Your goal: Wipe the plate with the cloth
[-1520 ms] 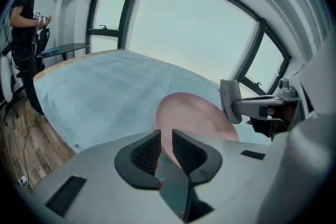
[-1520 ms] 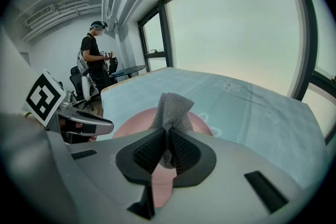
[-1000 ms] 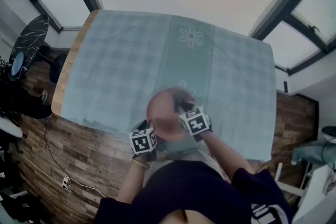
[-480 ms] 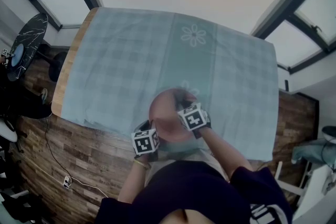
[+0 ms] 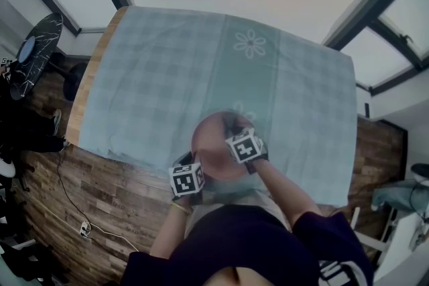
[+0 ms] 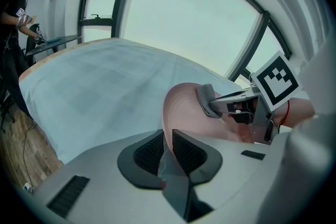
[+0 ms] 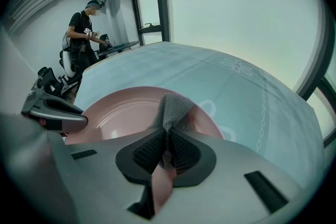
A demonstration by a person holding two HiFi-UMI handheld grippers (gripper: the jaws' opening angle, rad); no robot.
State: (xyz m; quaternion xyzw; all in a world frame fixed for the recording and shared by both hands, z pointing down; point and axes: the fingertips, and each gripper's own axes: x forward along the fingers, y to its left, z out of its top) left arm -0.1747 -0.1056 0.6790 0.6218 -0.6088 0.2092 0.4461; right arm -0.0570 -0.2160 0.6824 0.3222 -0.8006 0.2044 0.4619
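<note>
A pink plate is held tilted above the near edge of the table. My left gripper is shut on the plate's rim. A small grey cloth is pinched in my right gripper and rests against the plate's inner face. In the head view the left gripper is at the plate's lower left and the right gripper lies over its right side. From the left gripper view the cloth shows pressed on the plate's upper part.
A light blue checked tablecloth with a flower print covers the table. Wooden floor lies at the left and near sides. A person stands by a dark side table at the far left. Windows run behind the table.
The right gripper with the cloth has shifted slightly left across the plate's face. The plate and left gripper have stayed almost where they were.
</note>
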